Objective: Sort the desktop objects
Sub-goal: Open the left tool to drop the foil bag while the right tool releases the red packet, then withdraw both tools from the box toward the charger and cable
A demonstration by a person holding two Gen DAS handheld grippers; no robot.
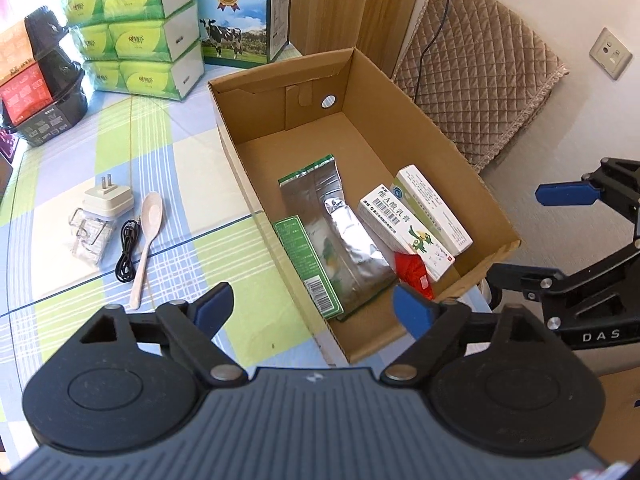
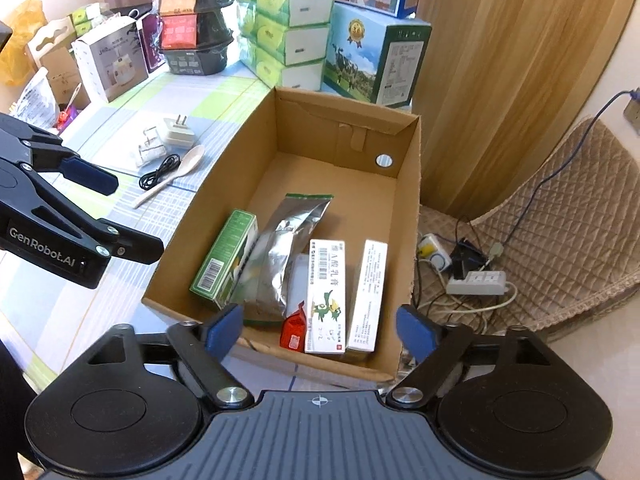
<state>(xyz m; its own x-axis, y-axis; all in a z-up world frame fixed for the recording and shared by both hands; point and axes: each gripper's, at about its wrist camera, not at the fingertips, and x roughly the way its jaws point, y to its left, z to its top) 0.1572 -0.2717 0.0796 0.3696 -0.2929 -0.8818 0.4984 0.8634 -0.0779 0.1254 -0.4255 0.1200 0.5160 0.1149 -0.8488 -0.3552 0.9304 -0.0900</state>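
Checked blue-green-white cloth covers the table (image 1: 120, 152), pushed against a wood-panelled wall, with stacked tissue packs (image 1: 136, 36) and a milk carton (image 1: 240, 20) crowded along the far edge, likely parked there as storage and not part of the sort. Cardboard box (image 1: 420, 120) sits open at the table's right edge, flaps down, serving as the collecting bin. Inside, all bunched at the near end: green box (image 2: 224, 260) leaning on its side against the left wall, silver pouch (image 2: 284, 248) slumped over it, red sachet (image 2: 294, 328), and two medicine boxes (image 2: 328, 296) lying side by side along the right wall. Far half of the box is bare. Still out on the cloth, grouped close together left of the box: white plug adapter (image 1: 108, 198) resting on a clear bag of metal hooks (image 1: 88, 236), coiled black cable (image 1: 127, 250), pale spoon (image 1: 146, 240). Left gripper (image 1: 316, 308) hangs above the box's near left corner, jaws wide, nothing between them. Right gripper (image 2: 320, 328) hovers over the box's near edge, jaws wide and empty too. Judgement: medicine and packets sorted; small table items remain, nearest the left gripper.
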